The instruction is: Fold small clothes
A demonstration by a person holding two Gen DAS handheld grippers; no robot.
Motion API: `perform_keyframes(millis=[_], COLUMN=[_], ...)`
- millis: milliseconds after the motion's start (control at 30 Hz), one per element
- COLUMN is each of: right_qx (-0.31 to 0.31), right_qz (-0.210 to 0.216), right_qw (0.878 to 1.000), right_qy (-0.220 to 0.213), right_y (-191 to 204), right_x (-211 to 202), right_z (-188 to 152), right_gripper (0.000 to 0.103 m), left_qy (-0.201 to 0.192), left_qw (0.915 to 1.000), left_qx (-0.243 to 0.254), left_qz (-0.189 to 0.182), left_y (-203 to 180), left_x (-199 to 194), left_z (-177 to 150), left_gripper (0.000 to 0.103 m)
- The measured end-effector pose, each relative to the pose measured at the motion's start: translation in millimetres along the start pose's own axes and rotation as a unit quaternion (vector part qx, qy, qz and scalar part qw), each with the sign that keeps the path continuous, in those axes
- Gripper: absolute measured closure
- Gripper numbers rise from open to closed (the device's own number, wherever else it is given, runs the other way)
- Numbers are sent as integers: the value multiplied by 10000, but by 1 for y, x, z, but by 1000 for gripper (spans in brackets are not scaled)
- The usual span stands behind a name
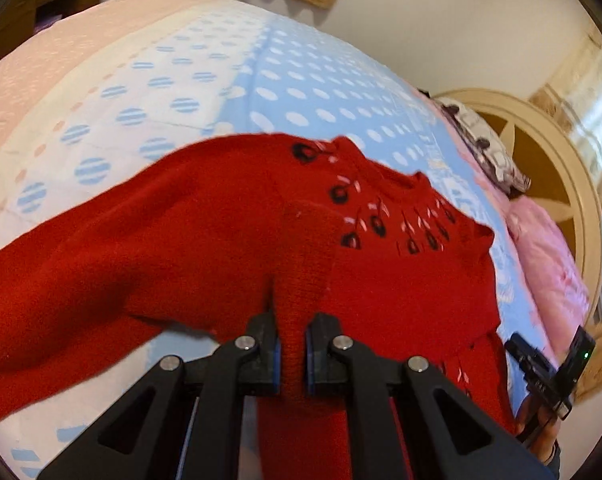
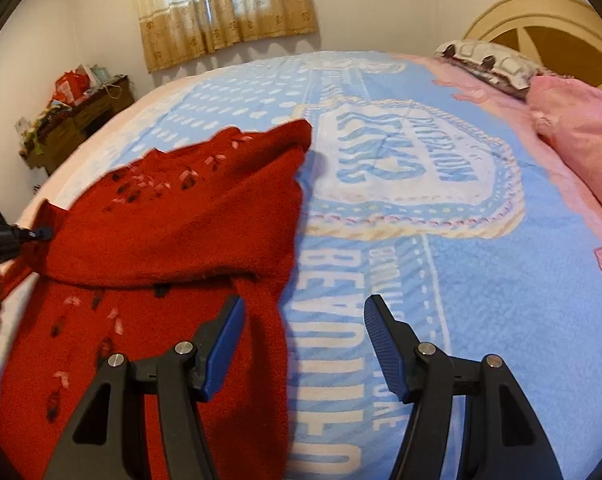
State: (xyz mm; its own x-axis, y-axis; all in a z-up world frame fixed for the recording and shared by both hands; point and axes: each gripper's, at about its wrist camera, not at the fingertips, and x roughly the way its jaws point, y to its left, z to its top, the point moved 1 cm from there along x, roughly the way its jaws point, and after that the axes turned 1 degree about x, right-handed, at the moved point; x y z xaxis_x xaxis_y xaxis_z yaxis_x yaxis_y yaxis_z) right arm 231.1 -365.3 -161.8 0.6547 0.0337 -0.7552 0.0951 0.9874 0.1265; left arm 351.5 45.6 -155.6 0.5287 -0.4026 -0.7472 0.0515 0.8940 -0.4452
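Observation:
A small red knitted sweater (image 1: 189, 248) with black and pink cherry motifs lies partly lifted on a light blue blanket (image 1: 309, 80). My left gripper (image 1: 291, 344) is shut on a bunched fold of the sweater, which rises between its blue pads. In the right wrist view the same sweater (image 2: 173, 232) lies folded over at the left, and the left gripper (image 2: 29, 234) pinches its left edge. My right gripper (image 2: 305, 340) stands open above the blanket (image 2: 481, 280), its left finger (image 2: 225, 344) beside the sweater's right edge, with nothing between the jaws.
Pink pillows (image 2: 581, 136) and a patterned pillow (image 2: 489, 64) lie by the cream headboard (image 2: 541, 16) at the right. A cluttered wooden cabinet (image 2: 73, 120) stands beyond the bed's far left. A curtain (image 2: 225, 8) hangs on the back wall. A person's hand (image 1: 541, 432) holds the right gripper.

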Motion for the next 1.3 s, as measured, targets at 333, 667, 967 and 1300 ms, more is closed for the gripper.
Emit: perform_keyframes(millis=[333, 667, 967, 1300], right_qx=[-187, 892, 781, 63], right_qz=[255, -336, 722, -348], right_qw=[9987, 9926, 9919, 9974], right_qy=[403, 754, 688, 623], right_y=[7, -34, -25, 1], right_x=[55, 156, 116, 144], right_z=[111, 151, 140, 147], right_gripper=[62, 89, 35, 89], left_qy=[-21, -296, -406, -486], left_qw=[9994, 9947, 9966, 9958], left_qx=[339, 976, 670, 529], left_qz=[58, 143, -241, -568], left_y=[-2, -21, -8, -3], left_x=[19, 14, 16, 16], left_z=[-19, -25, -23, -25], left_gripper=[94, 94, 94, 94])
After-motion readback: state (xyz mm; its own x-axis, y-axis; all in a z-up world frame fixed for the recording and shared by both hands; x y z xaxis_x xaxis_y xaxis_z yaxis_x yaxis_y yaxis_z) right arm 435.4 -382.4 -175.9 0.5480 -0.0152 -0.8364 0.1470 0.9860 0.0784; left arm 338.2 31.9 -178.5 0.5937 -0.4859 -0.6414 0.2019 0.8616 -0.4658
